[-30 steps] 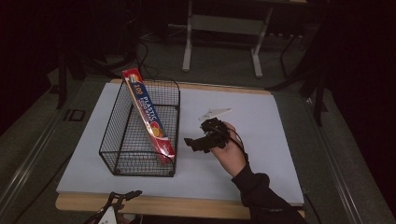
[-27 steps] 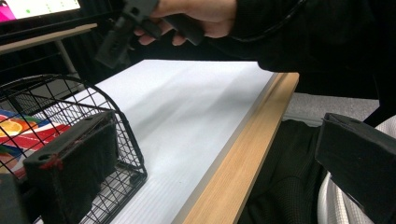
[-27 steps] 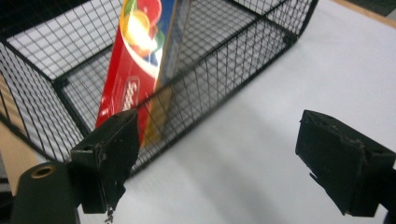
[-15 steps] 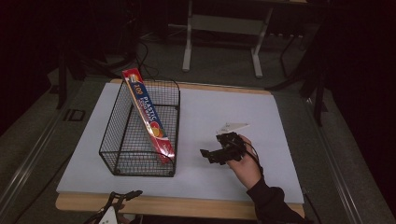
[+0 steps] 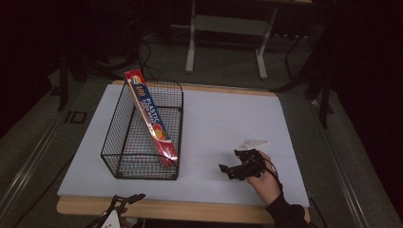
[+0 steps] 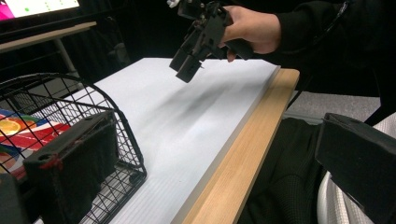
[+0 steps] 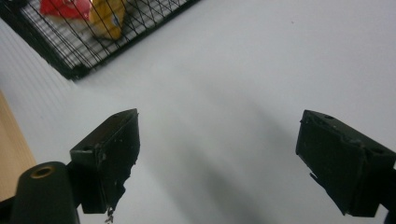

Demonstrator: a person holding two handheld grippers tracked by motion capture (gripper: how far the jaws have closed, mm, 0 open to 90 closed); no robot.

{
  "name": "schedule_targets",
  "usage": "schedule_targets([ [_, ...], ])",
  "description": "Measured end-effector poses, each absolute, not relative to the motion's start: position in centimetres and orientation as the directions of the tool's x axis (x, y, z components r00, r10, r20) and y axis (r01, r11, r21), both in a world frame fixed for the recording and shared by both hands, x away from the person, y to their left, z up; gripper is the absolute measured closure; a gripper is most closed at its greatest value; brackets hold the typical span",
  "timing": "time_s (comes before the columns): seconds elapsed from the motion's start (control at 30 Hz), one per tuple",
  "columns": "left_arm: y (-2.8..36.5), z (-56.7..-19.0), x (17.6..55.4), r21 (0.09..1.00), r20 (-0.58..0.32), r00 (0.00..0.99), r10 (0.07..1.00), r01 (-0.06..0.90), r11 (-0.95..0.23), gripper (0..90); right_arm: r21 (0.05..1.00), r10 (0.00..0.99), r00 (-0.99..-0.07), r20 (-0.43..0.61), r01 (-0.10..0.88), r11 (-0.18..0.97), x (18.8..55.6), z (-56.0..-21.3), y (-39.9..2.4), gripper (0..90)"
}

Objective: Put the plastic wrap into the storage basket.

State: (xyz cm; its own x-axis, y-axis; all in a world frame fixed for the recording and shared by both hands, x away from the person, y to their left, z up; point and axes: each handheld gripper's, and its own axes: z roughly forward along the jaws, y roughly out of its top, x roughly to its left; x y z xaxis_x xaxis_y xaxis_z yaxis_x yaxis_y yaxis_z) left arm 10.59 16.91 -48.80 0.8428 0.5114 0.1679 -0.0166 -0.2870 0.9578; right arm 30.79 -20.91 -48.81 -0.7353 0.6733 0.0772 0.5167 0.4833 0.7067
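a long red box of plastic food wrap stands tilted inside a black wire basket on a white table. its lower end rests in the basket's near corner on the side facing the right gripper, and its upper end leans away over the far rim, so its long axis runs from near and low to far and high.

the right gripper hangs just above the bare table, well apart from the basket. the box lies to this gripper's left and slightly ahead, with open table surface between them. the jaws point toward the basket's near corner and stand wide apart with nothing between them; in the right gripper view they frame plain white table, with the basket corner and the box's red and yellow end beyond them at the upper left. the person's right hand holds the gripper from behind, with the dark sleeve coming in from the near table edge.

the left gripper sits low at the near edge of the table, just in front of the basket, jaws spread and empty. it is the nearer one to the basket's near wall, while the right gripper has the clearer line to the box's lower end.
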Motion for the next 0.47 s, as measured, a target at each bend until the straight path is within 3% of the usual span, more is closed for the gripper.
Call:
schedule_targets([
  [0.47, 16.9, -48.8, 10.6, 0.958, 0.164, 0.842, 0.514, -0.011, -0.287, 0.1, 0.701, 0.688, -0.725, 0.017, 0.499, 0.509, 30.5, -50.2, -22.6, 13.5],
])
